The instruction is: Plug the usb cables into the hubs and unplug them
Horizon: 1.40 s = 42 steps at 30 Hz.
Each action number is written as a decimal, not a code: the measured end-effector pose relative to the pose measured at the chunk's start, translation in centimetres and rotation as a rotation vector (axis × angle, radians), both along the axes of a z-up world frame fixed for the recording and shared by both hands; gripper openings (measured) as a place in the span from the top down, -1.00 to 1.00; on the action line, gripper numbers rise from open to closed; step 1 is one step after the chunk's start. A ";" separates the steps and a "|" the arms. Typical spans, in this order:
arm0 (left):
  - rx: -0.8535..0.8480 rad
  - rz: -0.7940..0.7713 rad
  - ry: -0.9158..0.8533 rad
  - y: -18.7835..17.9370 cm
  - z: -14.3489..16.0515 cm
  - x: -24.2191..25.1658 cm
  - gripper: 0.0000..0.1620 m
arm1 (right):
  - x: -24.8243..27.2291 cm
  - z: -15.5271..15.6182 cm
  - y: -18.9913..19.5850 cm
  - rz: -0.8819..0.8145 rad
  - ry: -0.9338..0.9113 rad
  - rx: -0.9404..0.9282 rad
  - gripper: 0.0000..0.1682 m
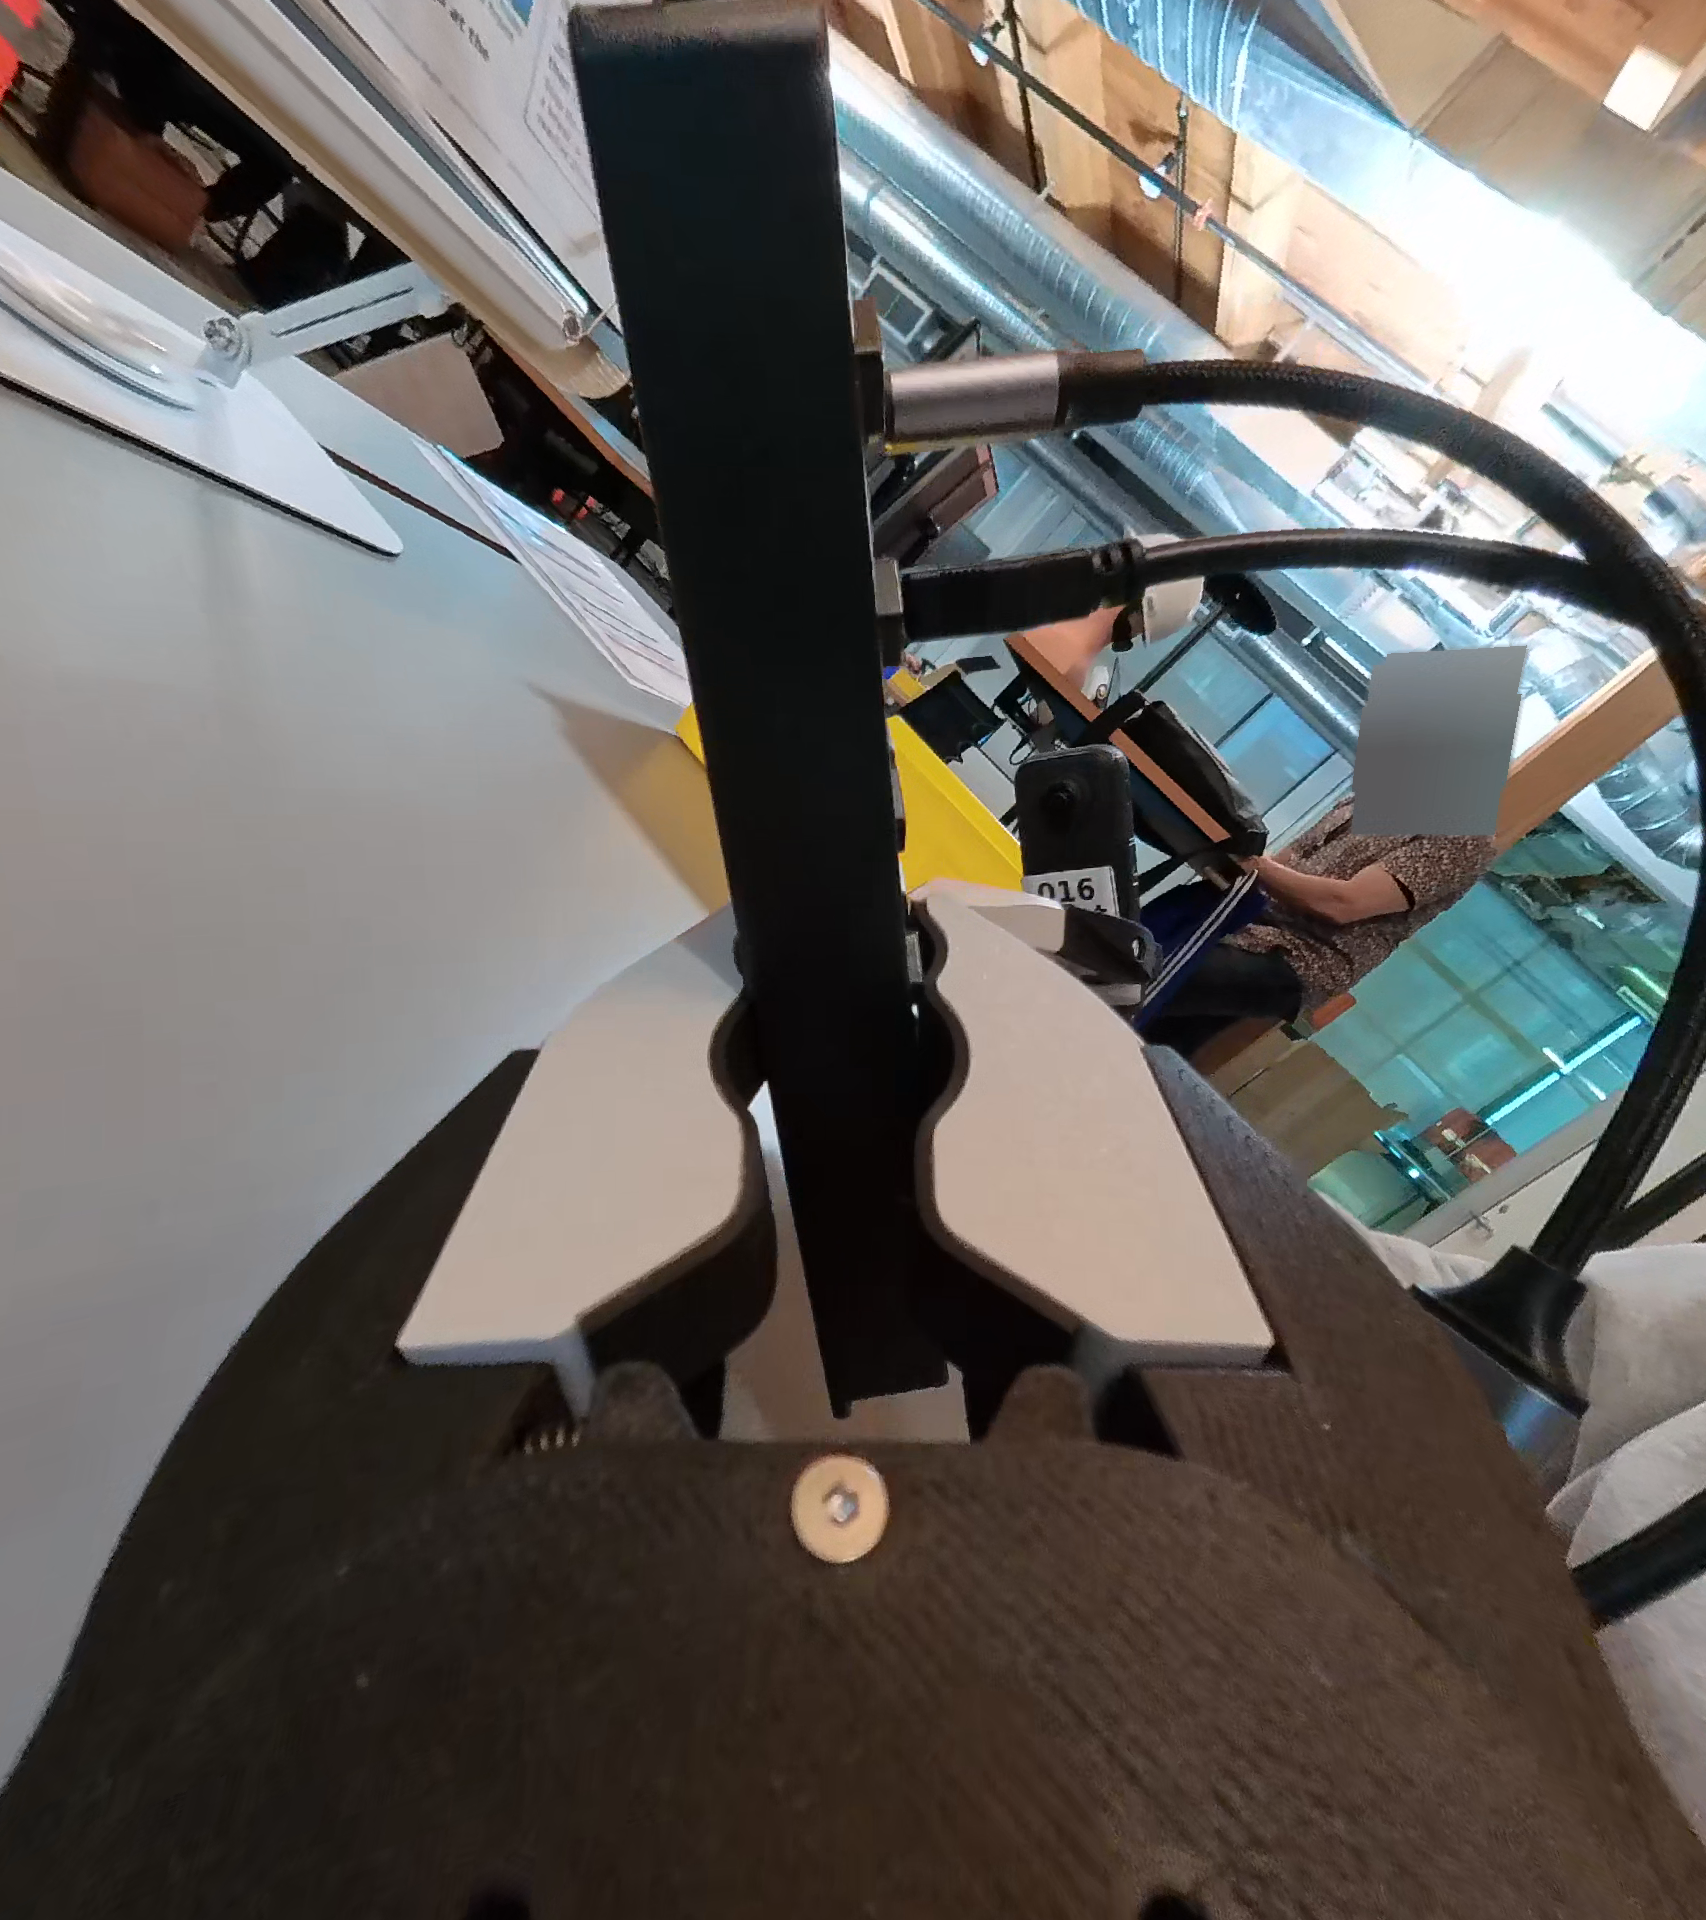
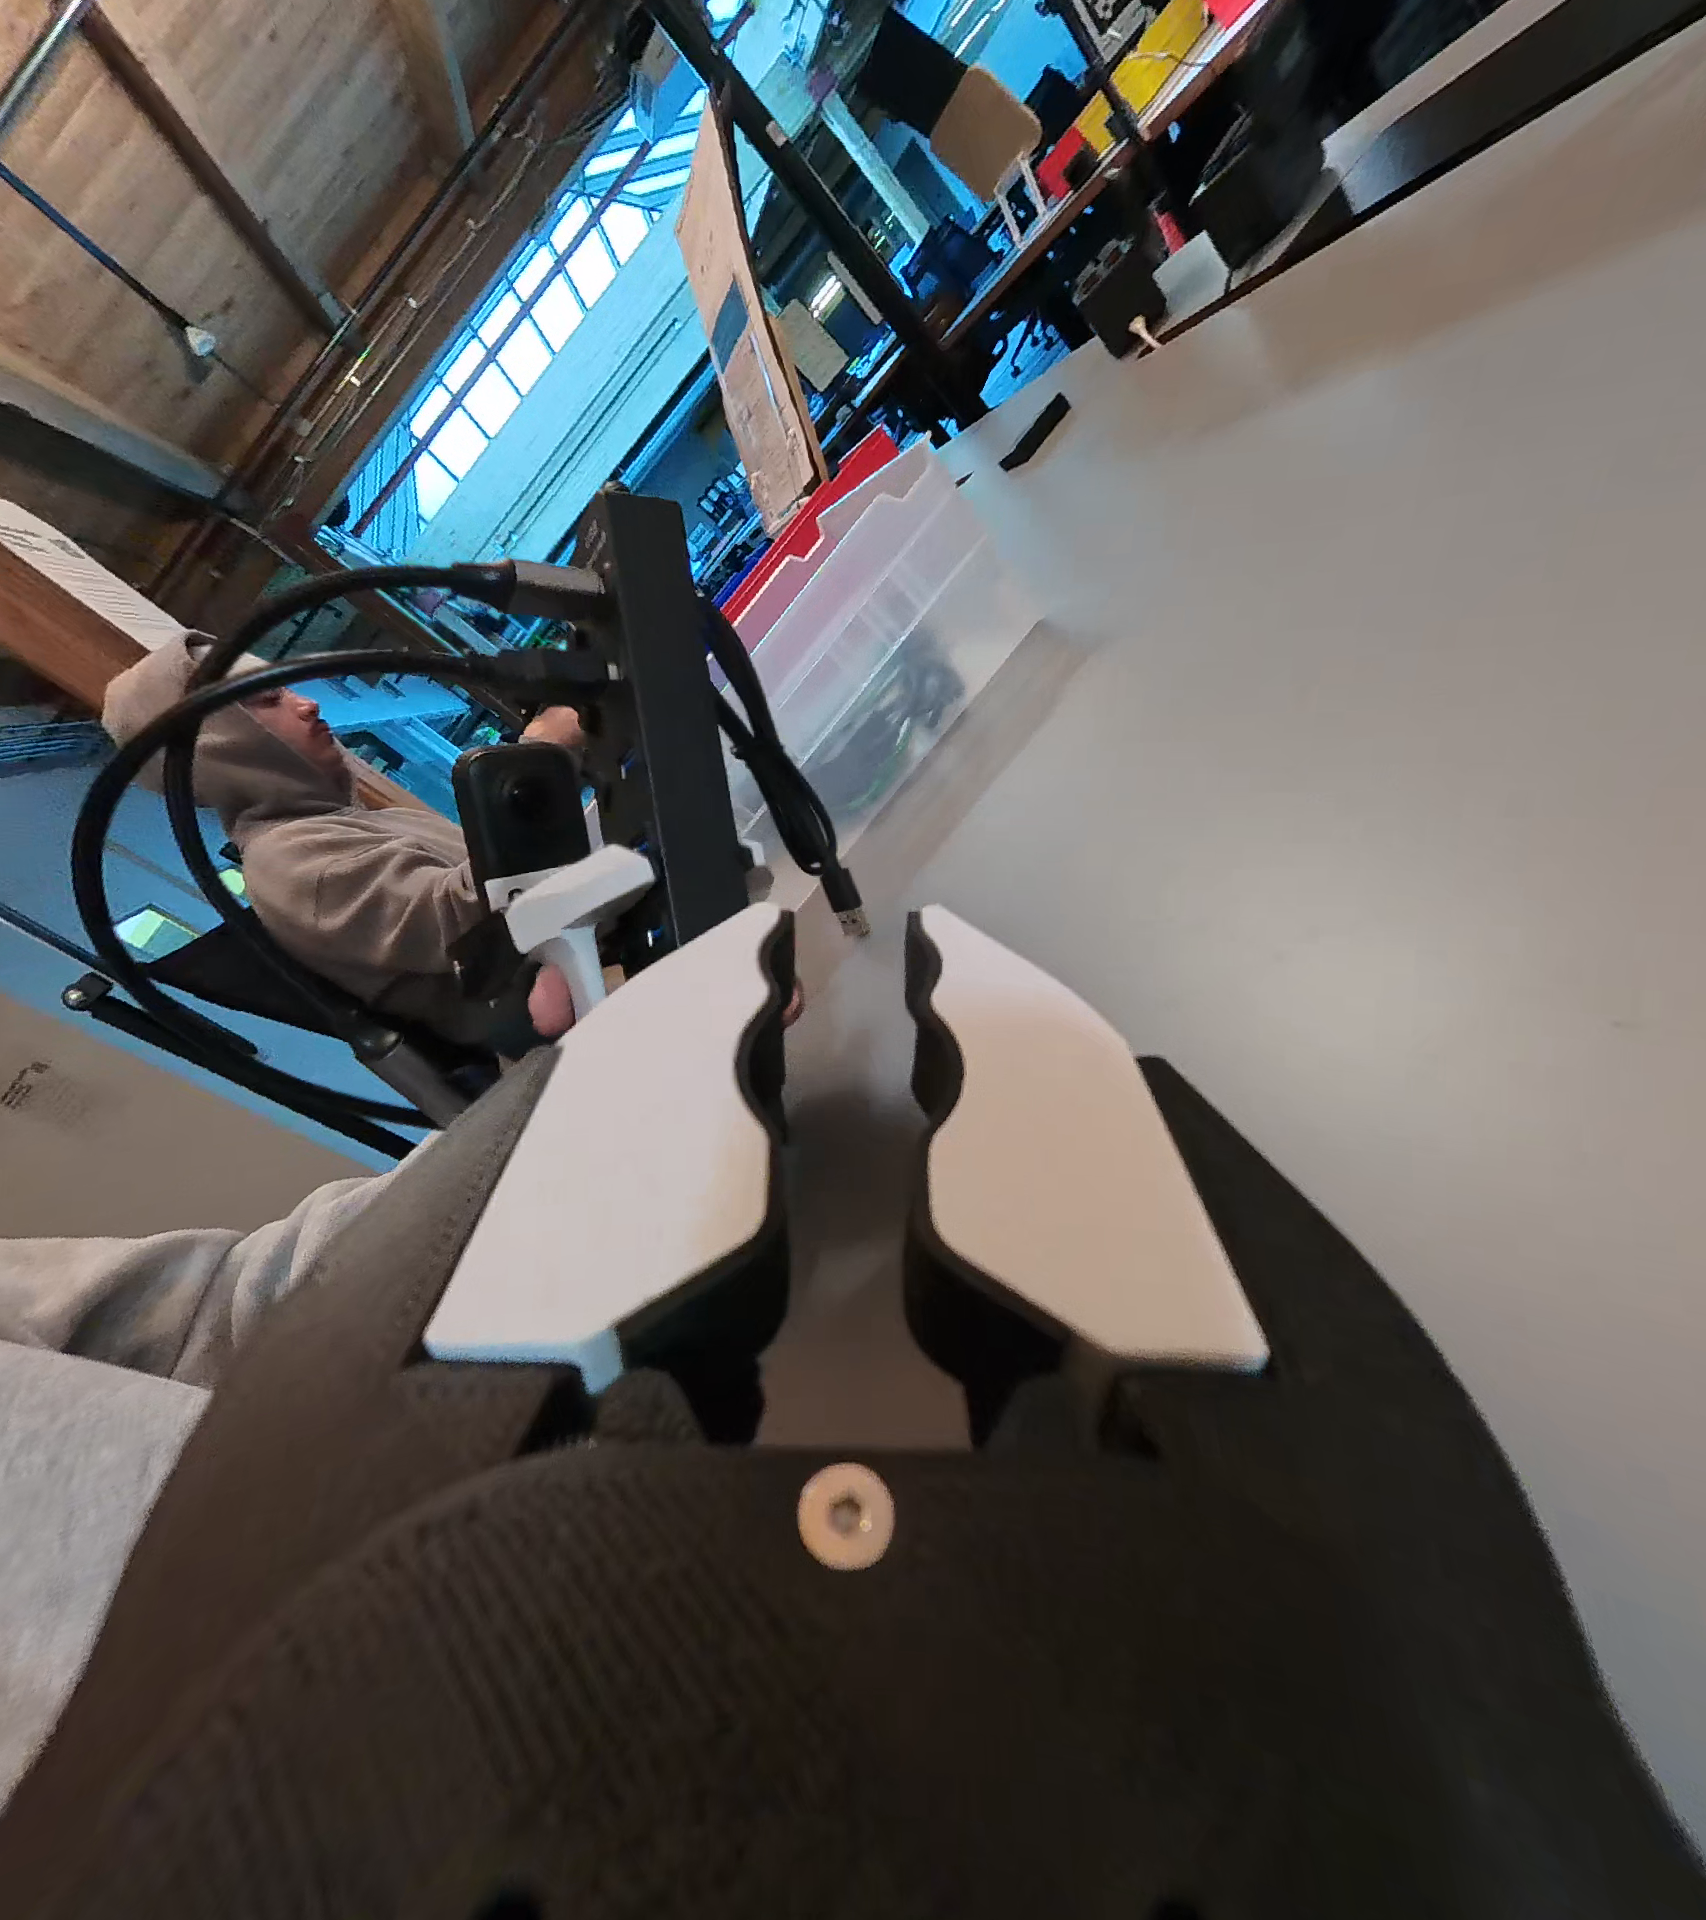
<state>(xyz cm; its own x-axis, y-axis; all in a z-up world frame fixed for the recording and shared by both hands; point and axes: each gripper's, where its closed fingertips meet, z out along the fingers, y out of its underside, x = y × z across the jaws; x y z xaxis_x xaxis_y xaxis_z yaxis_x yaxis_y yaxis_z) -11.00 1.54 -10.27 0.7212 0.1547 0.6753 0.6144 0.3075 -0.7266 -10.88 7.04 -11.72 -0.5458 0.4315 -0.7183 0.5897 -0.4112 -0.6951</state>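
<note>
The left gripper [image 1: 833, 997] has its jaws closed tight on the long black hub [image 1: 735, 540], which sticks straight out past the tips. Two plugs are already in the hub's side, out beyond the jaws: a grey plug [image 1: 994, 403] w/ a thick black cable, and a black plug [image 1: 1010, 600] nearer the tips. The right gripper [image 2: 844, 935] has its jaws a little apart w/ nothing in them. A loose USB plug [image 2: 851, 918] hangs just past its tips, over the worktop [image 2: 1400, 831]. So 2 are in, 1 is still out, and unplugging comes later.
</note>
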 end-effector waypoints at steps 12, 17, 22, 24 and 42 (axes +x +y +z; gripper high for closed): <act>-0.050 0.017 0.036 0.1 -0.5 0.2 0.69 | -2.6 5.2 1.8 -0.094 0.270 0.349 0.84; -0.017 0.030 0.036 -0.5 0.0 0.8 0.69 | -4.7 9.2 -3.9 0.165 0.363 0.485 0.82; 0.004 0.125 0.065 -2.2 0.6 1.0 0.69 | -7.7 11.6 -14.1 0.431 0.544 0.625 0.81; 0.032 0.168 0.045 -3.3 0.8 0.8 0.67 | -8.0 11.4 -18.8 0.591 0.596 0.687 0.81; 0.107 0.156 -0.032 -5.1 0.2 1.1 0.69 | -17.2 -7.0 -35.0 1.429 0.739 1.523 0.82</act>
<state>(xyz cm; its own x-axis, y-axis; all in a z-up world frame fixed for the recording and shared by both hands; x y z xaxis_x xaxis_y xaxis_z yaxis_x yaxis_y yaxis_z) -9.88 -3.61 -10.09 0.6720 0.1888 0.7161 0.5755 0.4755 -0.6654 -28.13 -27.98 -18.71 -0.8506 -0.5168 0.0964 -0.5257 0.8370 -0.1519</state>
